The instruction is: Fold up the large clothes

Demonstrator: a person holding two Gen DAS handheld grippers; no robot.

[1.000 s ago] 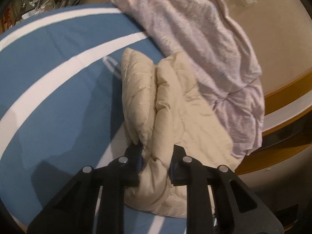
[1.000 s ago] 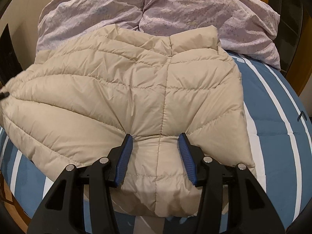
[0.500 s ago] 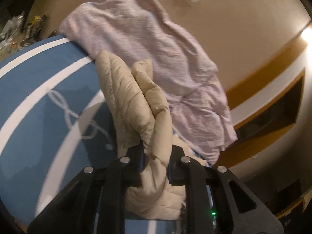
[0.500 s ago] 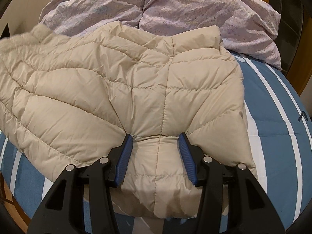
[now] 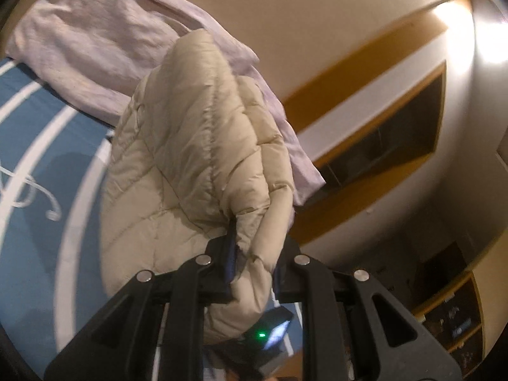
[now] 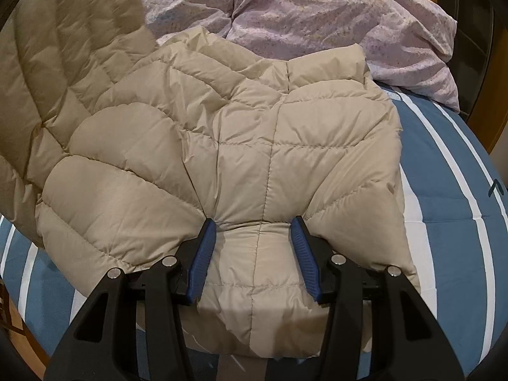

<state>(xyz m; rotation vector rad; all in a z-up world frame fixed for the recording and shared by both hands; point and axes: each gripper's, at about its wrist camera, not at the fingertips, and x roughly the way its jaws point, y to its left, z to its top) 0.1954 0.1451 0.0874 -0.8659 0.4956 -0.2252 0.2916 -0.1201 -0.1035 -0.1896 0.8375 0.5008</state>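
Note:
A beige quilted down jacket (image 6: 254, 146) lies on the blue bed with white stripes (image 6: 451, 197). My right gripper (image 6: 254, 231) is open, its blue pads (image 6: 203, 254) standing either side of a padded fold near the jacket's near edge, pressed down on it. My left gripper (image 5: 254, 250) is shut on the jacket's side (image 5: 197, 146) and holds it lifted off the bed; that raised flap (image 6: 63, 63) shows blurred at the left of the right wrist view.
A crumpled lilac duvet (image 6: 317, 16) lies behind the jacket against the wall (image 5: 317, 16). A wooden headboard ledge (image 5: 365, 73) runs along the wall. The bed's striped cover (image 5: 47, 158) lies to the left.
My left gripper has risen and swung over with the jacket's side, lifting that flap up and across. My right gripper has stayed in place.

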